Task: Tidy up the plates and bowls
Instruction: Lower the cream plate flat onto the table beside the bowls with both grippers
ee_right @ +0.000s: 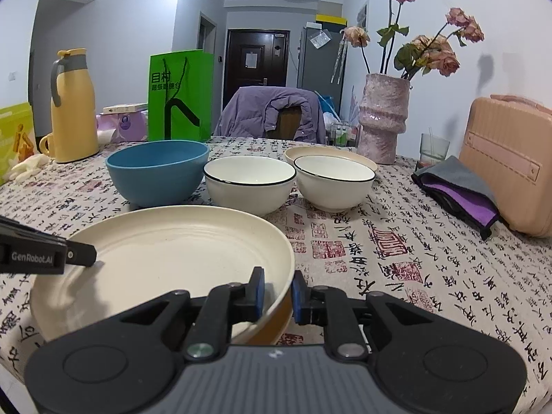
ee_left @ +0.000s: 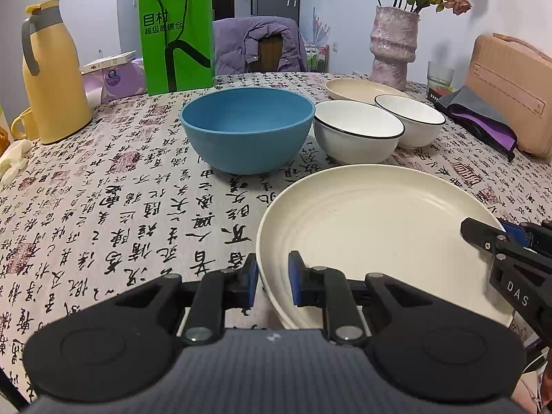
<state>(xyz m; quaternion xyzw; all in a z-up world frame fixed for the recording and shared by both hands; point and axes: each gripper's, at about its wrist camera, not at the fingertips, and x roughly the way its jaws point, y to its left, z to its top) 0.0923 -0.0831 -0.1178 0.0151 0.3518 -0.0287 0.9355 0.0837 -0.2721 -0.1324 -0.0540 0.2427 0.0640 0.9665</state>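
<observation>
A large cream plate point(ee_left: 379, 238) lies near the table's front edge; it also shows in the right wrist view point(ee_right: 165, 258). My left gripper point(ee_left: 272, 283) is shut on its left rim, one pad inside and one outside. My right gripper point(ee_right: 277, 293) is shut on its right rim; it shows in the left wrist view point(ee_left: 496, 241). Behind the plate stand a blue bowl point(ee_left: 246, 127), two white bowls with black rims point(ee_left: 358, 129) point(ee_left: 410, 117) and a second cream plate point(ee_left: 358, 89).
A yellow thermos point(ee_left: 51, 76) and green paper bag point(ee_left: 177, 38) stand at the back left. A pink vase with dried roses point(ee_left: 393, 45), a glass point(ee_left: 440, 76), a pink case point(ee_left: 510, 93) and a grey-purple pouch point(ee_left: 483, 117) are at the back right.
</observation>
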